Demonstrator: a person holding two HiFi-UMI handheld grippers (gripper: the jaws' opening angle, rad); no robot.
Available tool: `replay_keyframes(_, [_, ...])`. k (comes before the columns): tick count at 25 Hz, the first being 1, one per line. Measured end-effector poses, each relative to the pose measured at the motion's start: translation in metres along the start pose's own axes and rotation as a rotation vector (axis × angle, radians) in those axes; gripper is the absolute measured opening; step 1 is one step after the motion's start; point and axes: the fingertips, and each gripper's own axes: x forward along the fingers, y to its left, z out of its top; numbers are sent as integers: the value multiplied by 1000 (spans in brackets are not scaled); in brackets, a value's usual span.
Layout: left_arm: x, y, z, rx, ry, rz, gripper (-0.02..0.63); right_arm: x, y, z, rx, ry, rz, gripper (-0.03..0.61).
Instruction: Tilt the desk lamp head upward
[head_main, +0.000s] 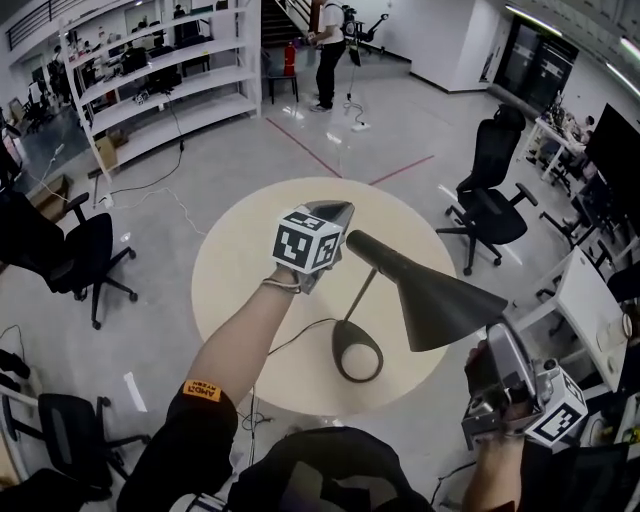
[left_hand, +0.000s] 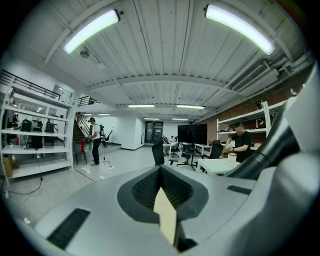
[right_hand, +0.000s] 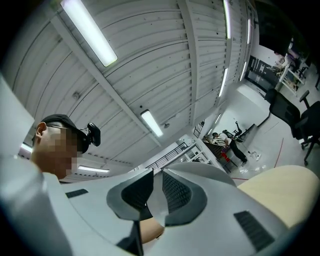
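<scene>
Round cream desk (head_main: 240, 260) in an open office; desk lamp stands on it, ring base (head_main: 357, 357) near the front edge, thin stem (head_main: 362, 292) leaning up to the dark cone head (head_main: 435, 295)

Lamp head slopes: narrow end high at the left, wide mouth lower at the right, out past the desk edge. Dark cable (head_main: 300, 335) trails left from the base

Left gripper (head_main: 335, 213) held over the desk just beside the narrow end of the head; contact cannot be told. Left gripper view: jaws closed tight, nothing between them, dark lamp head at the right edge of the view

Right gripper (head_main: 500, 345) low at the right, just under the wide rim of the head, pointing up. Right gripper view: jaws close together on nothing, ceiling beyond, desk edge at lower right

Black office chairs (head_main: 490, 190) on the grey floor, white shelves (head_main: 160, 80) at the back, a person (head_main: 330, 50) standing far off
</scene>
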Motion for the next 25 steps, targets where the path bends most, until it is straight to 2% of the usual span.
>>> replay_keyframes(5, [22,-27,-17,43,123,-129,46,12,1,8,-14,-19,8,66])
replay_keyframes(8, [25,-31,-19,14,137,-166,45,25,3,14,-41,-23,0,66])
replay_keyframes(16, [23,-33,-32,-83,130,-188,45,58,3,32,-41,-43,-6,66])
replay_keyframes(21, [20,-28,-43,-90,160,-176,44,70,1,37,-27,-60,-27,66])
replay_keyframes(25, [13,-19,-50,-107,128,-147,46,73,-3,35,-17,-81,-32,67])
